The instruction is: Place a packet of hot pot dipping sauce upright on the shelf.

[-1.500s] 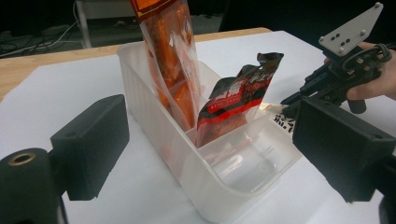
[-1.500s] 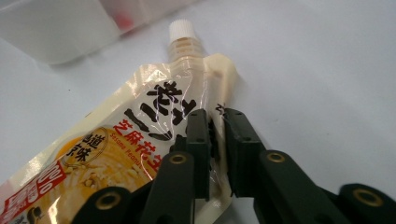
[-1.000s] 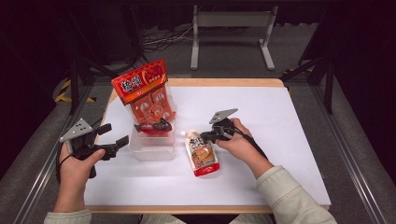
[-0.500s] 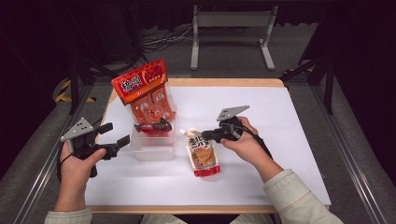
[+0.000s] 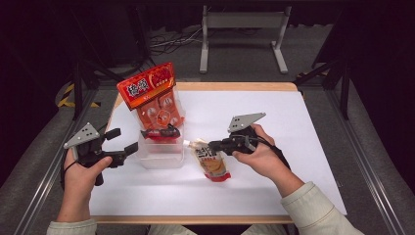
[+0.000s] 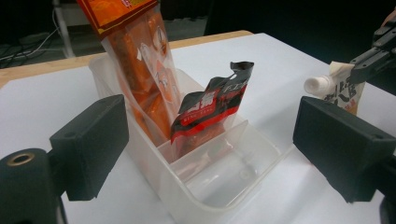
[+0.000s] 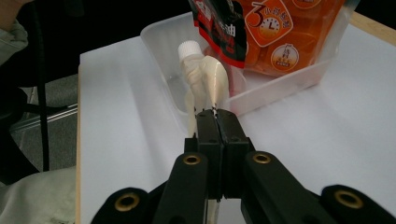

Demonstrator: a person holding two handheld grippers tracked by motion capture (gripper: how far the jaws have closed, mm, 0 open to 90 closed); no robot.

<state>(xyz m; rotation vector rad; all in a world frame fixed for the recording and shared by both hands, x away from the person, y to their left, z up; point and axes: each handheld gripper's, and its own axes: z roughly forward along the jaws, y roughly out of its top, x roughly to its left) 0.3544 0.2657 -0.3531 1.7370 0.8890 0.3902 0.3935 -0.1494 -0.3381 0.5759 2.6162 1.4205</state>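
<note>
Gripping one spouted pouch (image 7: 205, 77) by its top edge, right claw (image 7: 215, 114) hides part of it; we see left claw (image 6: 210, 154) open, two packets standing in one clear bin (image 5: 161, 155) on tabletop (image 5: 303, 127).

The surface (image 5: 293, 127) is a wooden top covered by a white sheet. A clear plastic bin (image 5: 161, 155) stands left of centre. Just beside it, to its right, lies a spouted pouch (image 5: 211, 164), perhaps lifted slightly at its spout end.
</note>
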